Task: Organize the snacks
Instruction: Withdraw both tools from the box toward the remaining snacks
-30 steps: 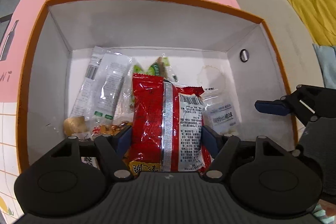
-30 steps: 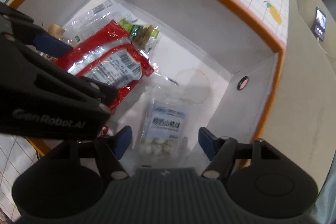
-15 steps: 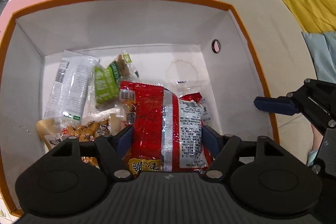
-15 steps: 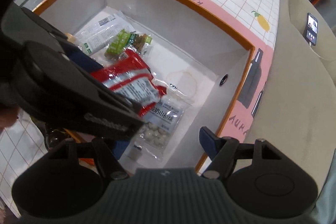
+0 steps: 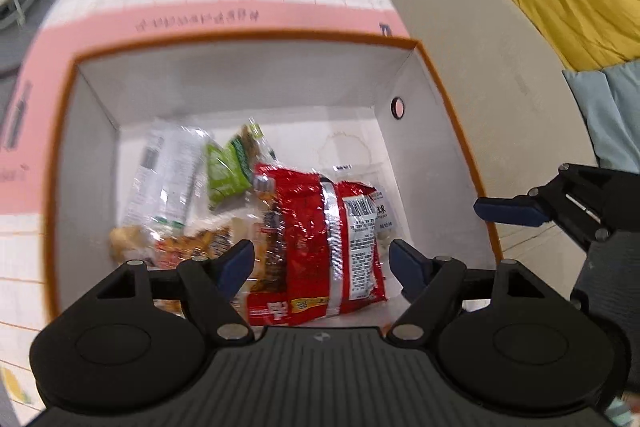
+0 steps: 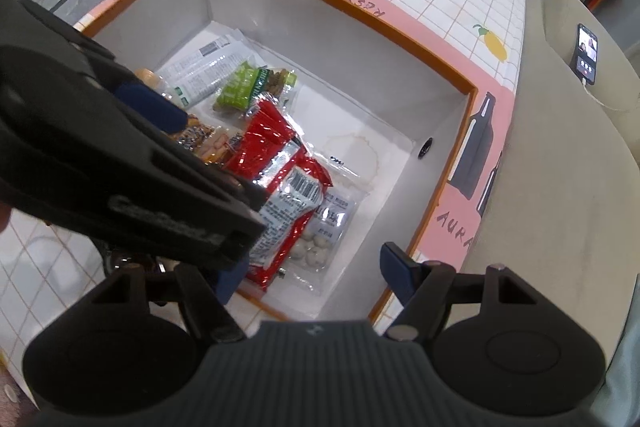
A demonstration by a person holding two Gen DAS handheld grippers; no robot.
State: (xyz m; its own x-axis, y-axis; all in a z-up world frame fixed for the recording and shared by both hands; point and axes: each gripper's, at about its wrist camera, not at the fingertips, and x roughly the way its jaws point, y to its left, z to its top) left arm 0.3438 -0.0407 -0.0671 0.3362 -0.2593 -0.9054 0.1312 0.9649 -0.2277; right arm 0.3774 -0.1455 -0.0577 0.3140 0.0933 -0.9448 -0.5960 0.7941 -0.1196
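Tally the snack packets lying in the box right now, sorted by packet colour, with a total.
Red packet: 1
Green packet: 1
White and clear long packet: 1
Clear packet of white balls: 1
Orange-brown packet, partly hidden behind the left gripper: 1, possibly more
Total: 5 that I can tell apart, all inside the box.

I see bright, even indoor light on both feeds, with soft shadows inside the box (image 5: 248,75). Glare glints off the red packet (image 5: 320,235). The left wrist view is motion-smeared; fisheye bending warps every edge, corners dark.
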